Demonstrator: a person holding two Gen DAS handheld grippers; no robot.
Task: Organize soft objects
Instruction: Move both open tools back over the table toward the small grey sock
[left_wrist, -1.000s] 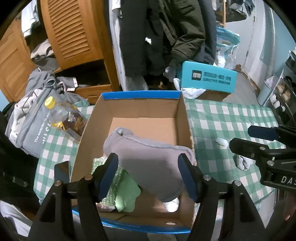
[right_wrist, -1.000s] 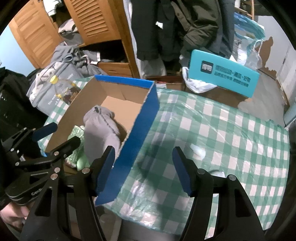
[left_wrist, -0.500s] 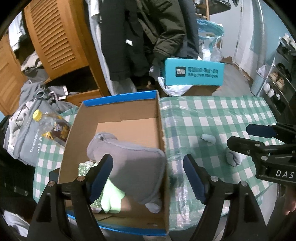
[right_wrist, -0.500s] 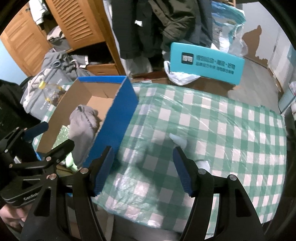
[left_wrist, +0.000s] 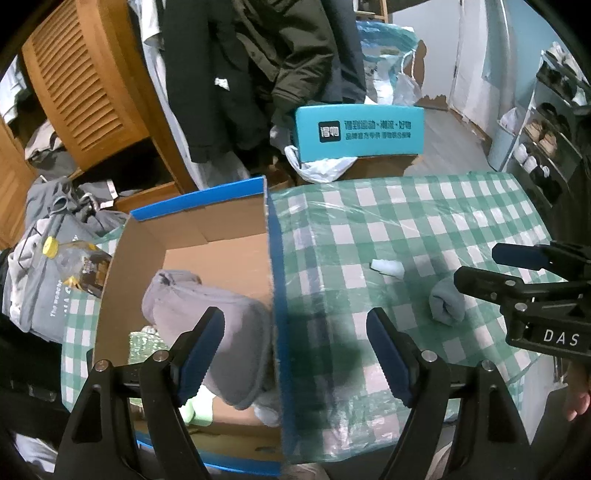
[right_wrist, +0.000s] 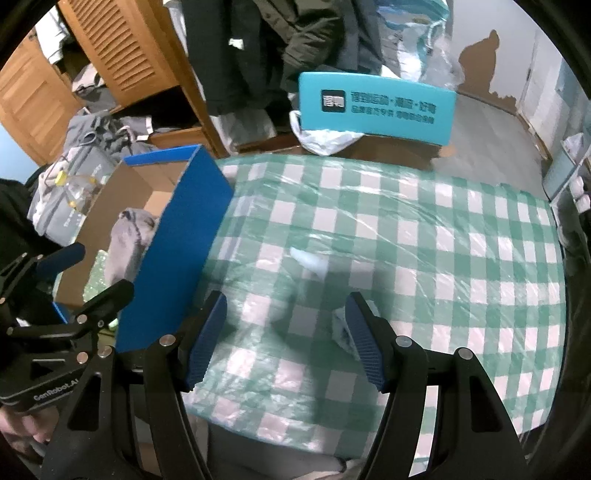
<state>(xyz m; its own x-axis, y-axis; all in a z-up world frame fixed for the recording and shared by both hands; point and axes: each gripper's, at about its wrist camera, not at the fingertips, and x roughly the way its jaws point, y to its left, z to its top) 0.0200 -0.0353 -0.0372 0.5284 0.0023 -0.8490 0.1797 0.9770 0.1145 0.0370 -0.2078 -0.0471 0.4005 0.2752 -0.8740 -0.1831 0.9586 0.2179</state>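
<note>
Straddling the box wall (left_wrist: 275, 280), the left hand-held gripper (left_wrist: 295, 354) gaped empty, freshly widened; the right hand-held gripper (right_wrist: 286, 338) hung apart above the bench (right_wrist: 443, 240).

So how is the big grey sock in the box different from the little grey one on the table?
The big grey sock lies stretched out inside the cardboard box, on top of other soft things. The little grey sock is bunched into a small lump and sits alone on the checked tablecloth, outside the box. The boxed one looks much larger. Both are soft, grey, and not held by any gripper.
</note>
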